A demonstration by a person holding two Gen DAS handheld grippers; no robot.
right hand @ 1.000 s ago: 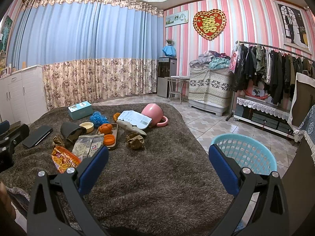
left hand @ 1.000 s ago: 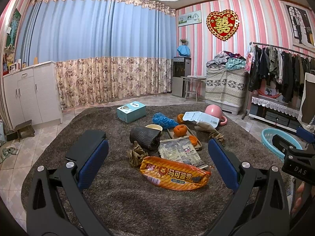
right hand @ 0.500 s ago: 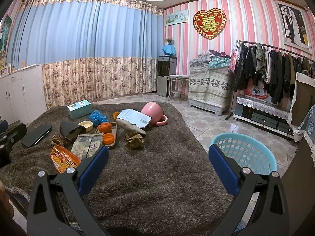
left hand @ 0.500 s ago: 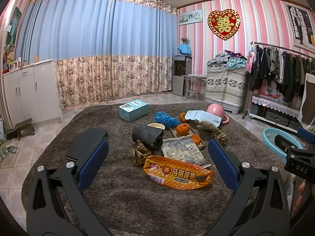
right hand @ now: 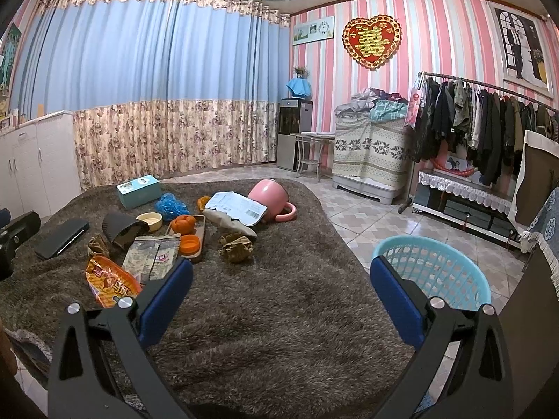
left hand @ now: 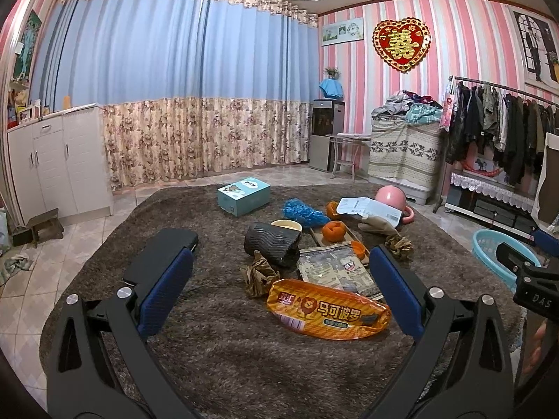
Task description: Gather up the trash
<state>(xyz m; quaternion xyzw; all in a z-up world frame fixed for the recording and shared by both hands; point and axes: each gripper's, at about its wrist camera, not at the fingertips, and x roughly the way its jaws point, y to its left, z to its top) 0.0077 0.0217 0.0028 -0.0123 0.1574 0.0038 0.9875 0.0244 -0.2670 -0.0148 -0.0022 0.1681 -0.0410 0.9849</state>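
An orange snack bag (left hand: 328, 309) lies on the brown shaggy rug (left hand: 216, 342), just ahead of my open, empty left gripper (left hand: 279, 288). A crumpled brown paper ball (left hand: 258, 272) and a silver wrapper (left hand: 332, 269) lie beside it. Another brown paper ball (right hand: 237, 242) lies ahead of my open, empty right gripper (right hand: 279, 295). The snack bag (right hand: 110, 281) shows at that view's left. A light blue basket (right hand: 433, 272) stands on the tiled floor to the right; it also shows in the left wrist view (left hand: 499, 251).
On the rug are a teal box (left hand: 244, 195), a black roll (left hand: 272, 244), a blue mesh ball (left hand: 304, 212), orange peels on a tray (left hand: 333, 230), a pink cup (right hand: 270, 197), white paper (right hand: 237, 206) and a black flat case (left hand: 160, 255). A clothes rack (right hand: 482, 122) stands right.
The left wrist view has shifted slightly, so the snack bag and wrappers sit a little further right and nearer. The right view is almost unchanged. Both grippers stay open.
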